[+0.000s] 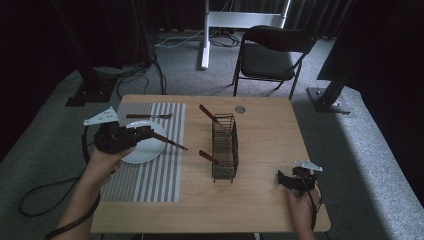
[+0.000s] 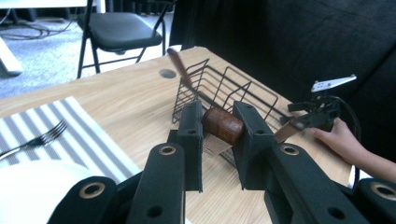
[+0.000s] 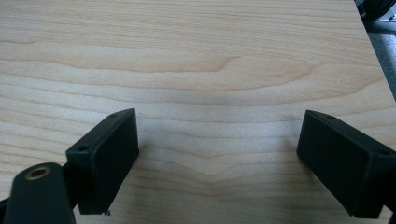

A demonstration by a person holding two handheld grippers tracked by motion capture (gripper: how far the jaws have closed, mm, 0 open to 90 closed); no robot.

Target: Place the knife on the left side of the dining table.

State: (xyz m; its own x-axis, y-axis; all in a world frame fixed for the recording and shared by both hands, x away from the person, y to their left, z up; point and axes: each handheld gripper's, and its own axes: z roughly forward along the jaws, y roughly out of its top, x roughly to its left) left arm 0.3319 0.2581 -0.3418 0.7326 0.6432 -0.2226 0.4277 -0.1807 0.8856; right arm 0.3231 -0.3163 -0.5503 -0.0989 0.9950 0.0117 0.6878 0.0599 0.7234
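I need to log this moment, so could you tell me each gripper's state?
Left gripper: closed on a wooden-handled utensil.
Right gripper: open, holding nothing.

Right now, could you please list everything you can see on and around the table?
wooden-handled utensil: 1, brown handle, clamped in the left gripper above the plate's right edge
utensils in the basket: 2, brown handles, sticking out of its left side
wire basket: 1, black, table centre
plate: 1, white, on the placemat
fork: 1, silver, on the placemat behind the plate
placemat: 1, grey and white stripes, table's left
table: 1, light wood
folding chair: 1, black, behind the table
left gripper: 1, black, shut on the utensil
right gripper: 1, black, open, over the table's near right corner
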